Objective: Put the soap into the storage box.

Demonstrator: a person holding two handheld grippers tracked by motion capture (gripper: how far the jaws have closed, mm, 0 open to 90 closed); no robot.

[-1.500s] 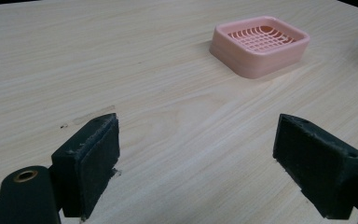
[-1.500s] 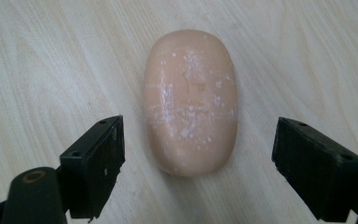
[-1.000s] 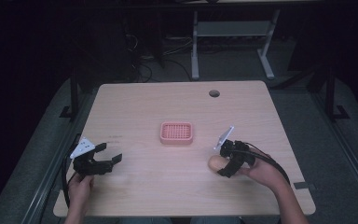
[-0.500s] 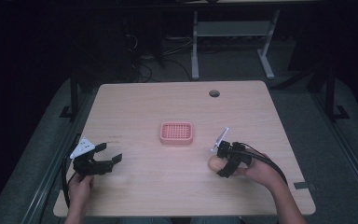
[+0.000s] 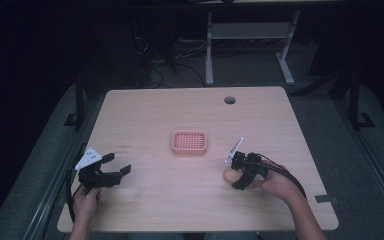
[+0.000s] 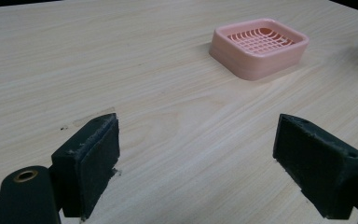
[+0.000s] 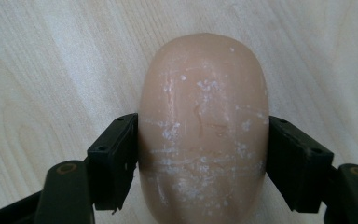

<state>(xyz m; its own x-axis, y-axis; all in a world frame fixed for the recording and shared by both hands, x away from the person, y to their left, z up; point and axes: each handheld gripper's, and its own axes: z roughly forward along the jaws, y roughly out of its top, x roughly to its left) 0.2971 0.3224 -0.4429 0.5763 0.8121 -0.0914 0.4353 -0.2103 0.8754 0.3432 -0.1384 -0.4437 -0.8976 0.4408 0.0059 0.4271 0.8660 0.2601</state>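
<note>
**Soap bar clamped at the right; soap dish at mid-table**

Item 1. Table [image 5: 180,115]: light wood top with a round cable hole [image 5: 230,100] near the far edge. It stood on a dark floor, with a grey desk frame [image 5: 250,40] visible beyond it.

Item 2. Soap bar [image 7: 203,126]: pale peach, oval, its surface scuffed and flecked with white. It lay on the table near the right front, well apart from the dish. In the high view it showed as a small tan lump [image 5: 228,174] just at the tip of the right gripper.

Item 3. Right gripper [image 7: 203,144]: held in the person's right hand [image 5: 275,184], pointed down at the table. Its jaws had just been closing, and both black pads pressed against the long sides of the soap bar, so it was clamped on the bar. The bar's underside appeared to rest on the wood.

Item 4. Left gripper [image 6: 198,158]: held in the person's left hand [image 5: 86,200] near the left front of the table. Its jaws stood wide apart with nothing but bare wood between them.

Item 5. Soap dish [image 5: 190,142]: pink plastic, rectangular with rounded corners and a slotted grid floor. It sat near the middle of the table, between the two grippers and farther from the person, touched by neither.
</note>
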